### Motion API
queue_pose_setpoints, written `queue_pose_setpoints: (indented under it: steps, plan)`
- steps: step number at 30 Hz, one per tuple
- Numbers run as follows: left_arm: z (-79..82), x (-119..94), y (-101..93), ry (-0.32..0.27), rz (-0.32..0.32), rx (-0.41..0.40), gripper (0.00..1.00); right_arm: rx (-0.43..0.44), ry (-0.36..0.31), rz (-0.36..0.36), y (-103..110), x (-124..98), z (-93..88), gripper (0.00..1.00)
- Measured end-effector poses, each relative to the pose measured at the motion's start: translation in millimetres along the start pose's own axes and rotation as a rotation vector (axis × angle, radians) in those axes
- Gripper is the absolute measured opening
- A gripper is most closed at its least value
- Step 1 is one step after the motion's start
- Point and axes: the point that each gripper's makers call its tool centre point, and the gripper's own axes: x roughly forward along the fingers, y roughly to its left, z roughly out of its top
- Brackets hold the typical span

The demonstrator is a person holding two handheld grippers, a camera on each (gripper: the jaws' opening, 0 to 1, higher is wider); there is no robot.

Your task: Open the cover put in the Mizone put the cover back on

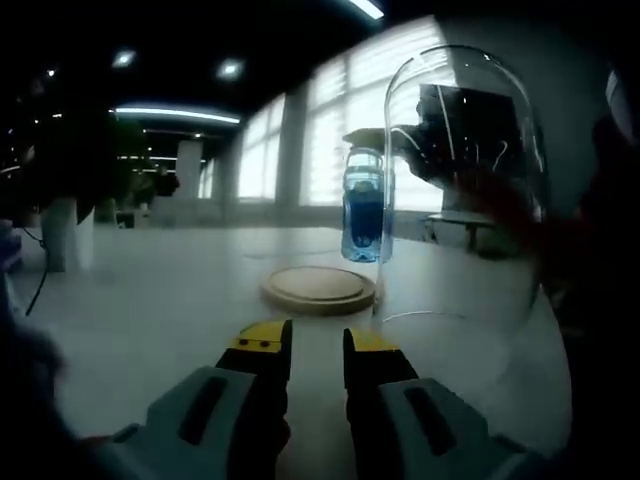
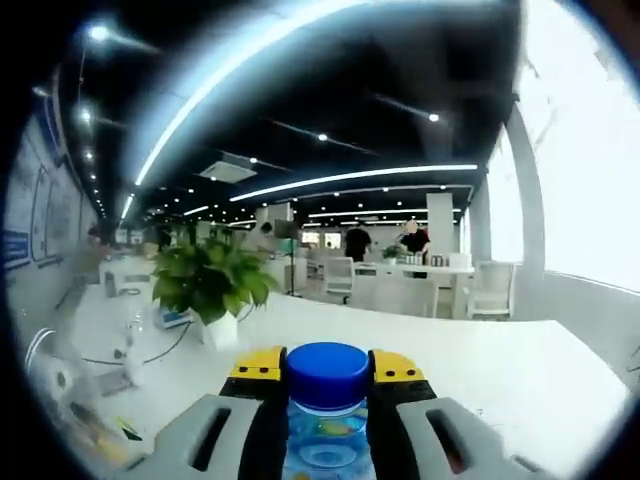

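One bottle of blue drink is seen in the left gripper view, held up in the air above and just behind the base, a round wooden disc lying flat on the table. The bottle is partly filled with blue liquid and is gripped near its top by the right gripper. One clear glass dome, the cover, is seen to the right of the base, off it; its open rim is near the table, but whether it is resting there cannot be told. The left gripper is held low in front of the base, its fingers apart by a narrow gap with nothing between them.

In the right gripper view, the right gripper is closed on the bottle just below its blue cap. One potted plant stands on the table beyond.
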Motion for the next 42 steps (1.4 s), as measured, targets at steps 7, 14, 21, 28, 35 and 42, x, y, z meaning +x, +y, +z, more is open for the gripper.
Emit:
queue_pose_setpoints:
  steps: [7, 14, 21, 28, 35, 42]
  plan:
    - [0.2, -0.1, 1.0, 0.0, 0.003, -0.005, 0.15, 0.002, 0.011, 0.095, 28.0, 21.0, -4.2, 0.21]
    - [-0.1, -0.2, 2.1, 0.001, 0.006, -0.005, 0.15, 0.022, 0.018, 0.141, 43.1, 34.1, -8.2, 0.21]
    - [-0.8, -0.4, 3.8, 0.002, 0.009, -0.011, 0.15, 0.009, 0.039, 0.156, 48.8, 40.1, -16.2, 0.21]
    - [-1.1, -0.5, 4.2, 0.003, 0.009, -0.01, 0.15, 0.013, 0.044, 0.156, 49.7, 41.5, -19.4, 0.21]
    - [-1.4, -0.4, 4.9, 0.004, 0.012, -0.007, 0.15, 0.026, -0.008, 0.172, 55.9, 44.0, -18.9, 0.22]
    - [-1.5, 0.1, 4.1, 0.009, 0.01, -0.002, 0.15, -0.021, -0.017, 0.179, 59.9, 41.9, -24.8, 0.22]
